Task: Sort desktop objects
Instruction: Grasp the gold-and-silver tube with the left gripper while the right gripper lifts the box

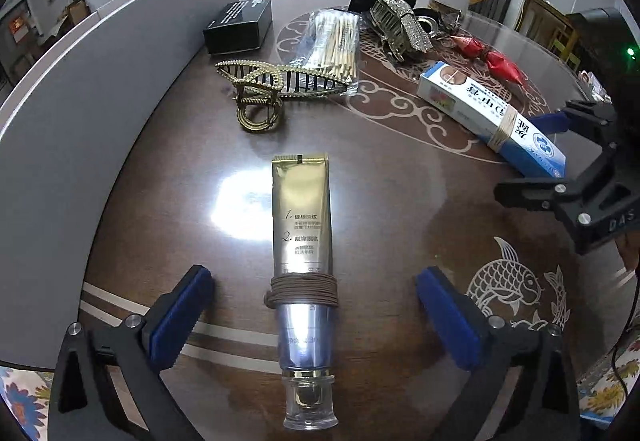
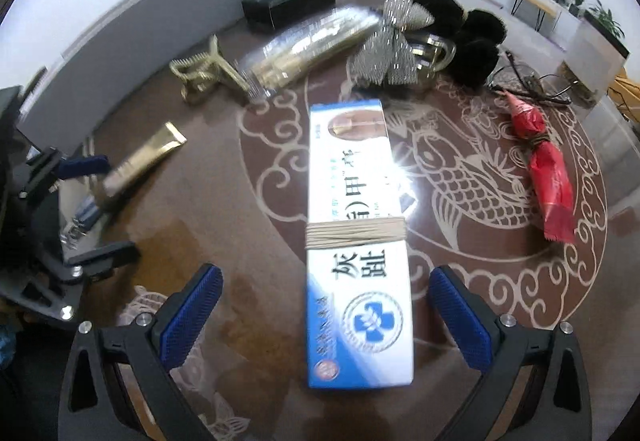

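Observation:
A gold tube [image 1: 302,225] with a clear cap and a brown hair tie round it lies on the dark table, between the spread blue fingers of my left gripper [image 1: 316,317], which is open around it without touching. A blue-and-white box [image 2: 358,241] bound with a beige band lies between the spread fingers of my right gripper [image 2: 326,315], also open. The box shows in the left wrist view [image 1: 490,111], the tube in the right wrist view [image 2: 140,165]. The right gripper shows at the left wrist view's right edge [image 1: 576,157].
Further back lie a gold hair claw [image 1: 264,93], a pack of cotton swabs [image 1: 332,41], a black box [image 1: 240,25], a glittery hair clip [image 1: 400,23], a red wrapped packet [image 2: 546,169], black fluffy items [image 2: 468,41]. A grey partition [image 1: 80,113] curves along the left.

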`<state>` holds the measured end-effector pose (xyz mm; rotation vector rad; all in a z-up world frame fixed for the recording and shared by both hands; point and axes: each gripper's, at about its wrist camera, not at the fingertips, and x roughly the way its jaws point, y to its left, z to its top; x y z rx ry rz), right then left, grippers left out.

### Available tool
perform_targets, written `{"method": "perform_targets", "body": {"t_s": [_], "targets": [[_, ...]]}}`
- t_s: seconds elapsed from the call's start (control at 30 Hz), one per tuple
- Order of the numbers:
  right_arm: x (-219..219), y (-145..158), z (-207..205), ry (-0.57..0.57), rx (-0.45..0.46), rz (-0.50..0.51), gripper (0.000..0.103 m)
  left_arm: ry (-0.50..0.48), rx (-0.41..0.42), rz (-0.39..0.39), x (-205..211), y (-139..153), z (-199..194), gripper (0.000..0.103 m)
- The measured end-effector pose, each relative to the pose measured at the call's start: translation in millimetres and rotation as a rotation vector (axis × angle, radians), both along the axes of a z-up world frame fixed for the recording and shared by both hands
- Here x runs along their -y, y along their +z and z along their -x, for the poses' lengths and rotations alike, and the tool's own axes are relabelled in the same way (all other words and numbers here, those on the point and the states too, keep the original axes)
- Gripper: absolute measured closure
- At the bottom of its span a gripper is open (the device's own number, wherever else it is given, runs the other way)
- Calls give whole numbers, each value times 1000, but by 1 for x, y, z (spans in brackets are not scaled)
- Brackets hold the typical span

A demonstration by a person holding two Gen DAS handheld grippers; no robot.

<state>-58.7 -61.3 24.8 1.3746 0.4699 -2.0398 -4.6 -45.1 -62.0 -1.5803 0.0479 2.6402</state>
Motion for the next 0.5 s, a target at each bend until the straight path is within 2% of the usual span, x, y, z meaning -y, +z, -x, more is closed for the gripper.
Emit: {"method": "perform_targets", "body": {"t_s": [0.2,0.3,0.37,0.4,0.43,0.47,0.5], "targets": [[8,-5,5,55,3,-89,0,-6,13,5,-1,0,-1,0],[13,-6,9,66,41,-121,0,-20,64,11,-1,0,1,0],[17,-7,13,74,71,-150,0,-34,59,14,0,2,-2,13],[19,-7,15,78,80,-160,0,-41,44,11,1,6,-5,36],[21,-6,16,85,77,-156,6,-49,39,11,3,9,-7,48],[23,-4,15,95,65,-146,16,-52,40,9,5,11,-9,75],[25,-1,15,101,57,-138,22,-50,49,-15,9,13,-8,74]]}}
